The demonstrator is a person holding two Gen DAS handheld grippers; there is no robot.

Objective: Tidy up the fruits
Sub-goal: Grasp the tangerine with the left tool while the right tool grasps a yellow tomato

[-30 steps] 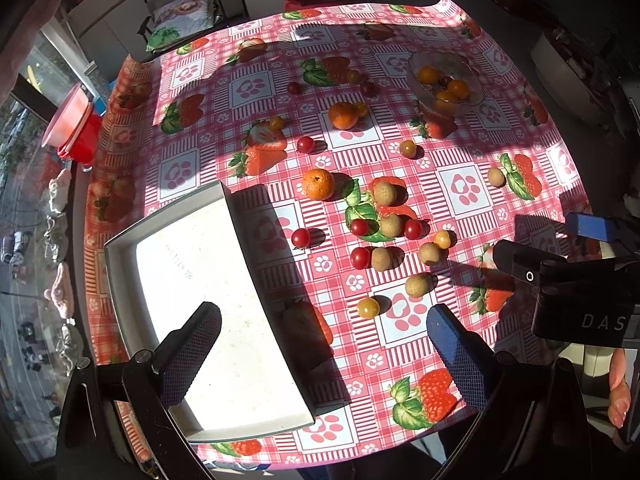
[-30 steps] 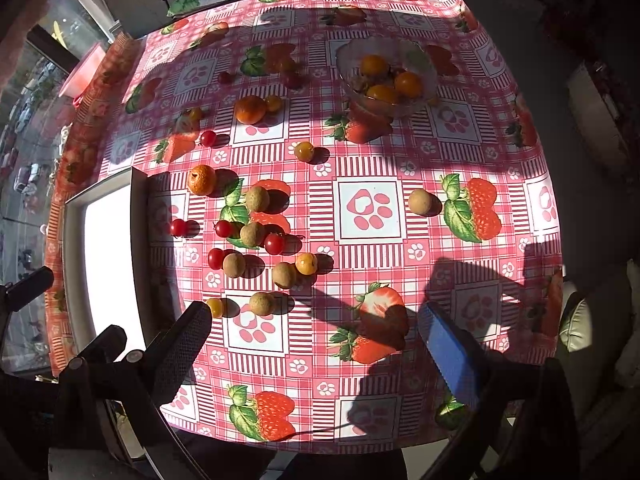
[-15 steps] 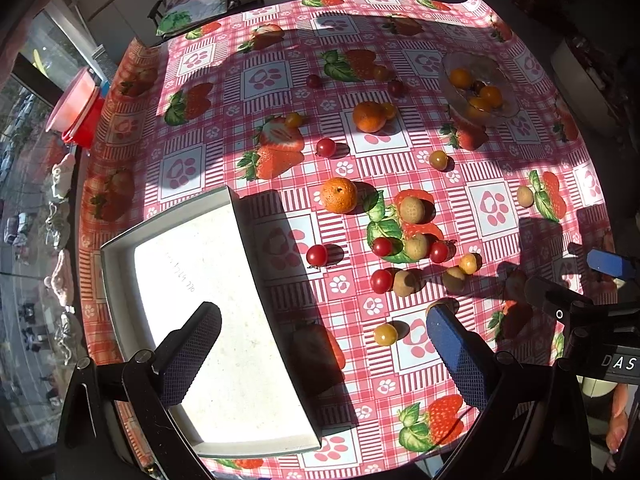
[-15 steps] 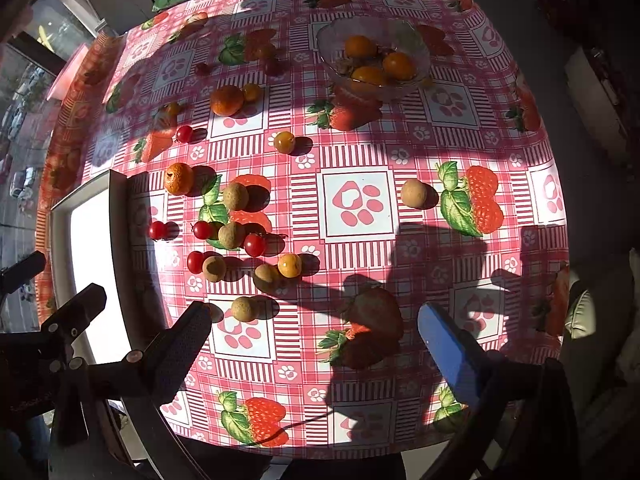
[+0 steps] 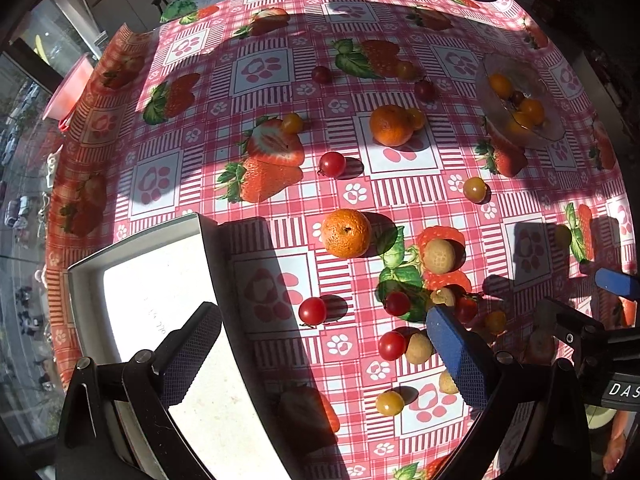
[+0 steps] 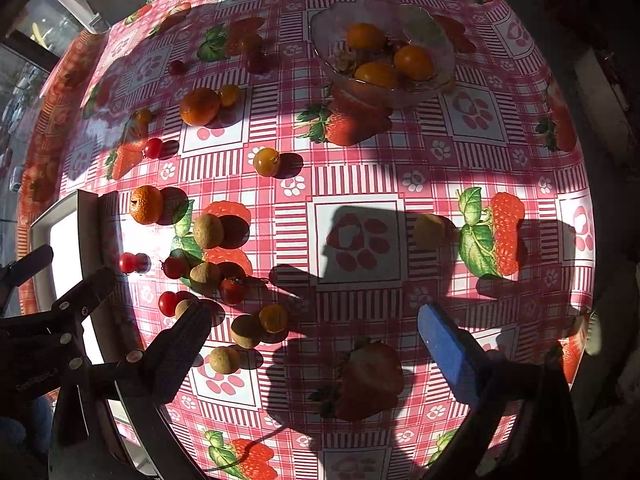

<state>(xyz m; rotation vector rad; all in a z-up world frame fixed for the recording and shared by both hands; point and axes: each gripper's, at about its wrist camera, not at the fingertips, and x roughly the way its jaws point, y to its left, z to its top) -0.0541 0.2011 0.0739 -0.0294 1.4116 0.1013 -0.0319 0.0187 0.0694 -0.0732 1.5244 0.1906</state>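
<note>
Loose fruit scattered on the tablecloth, both tongs wide and holding nothing

The cherry tomatoes [image 5: 312, 311] look light, smooth and easily bruised, likely to roll; better pinched gently across the middle. The mandarin [image 5: 346, 233] near the white tray [image 5: 132, 240] seems heavier and softer. The glass bowl [image 6: 440, 60] at the far side already holds orange fruit. The left gripper [image 5: 320, 356] and right gripper [image 6: 312, 344] hover above, jaws spread.
</note>
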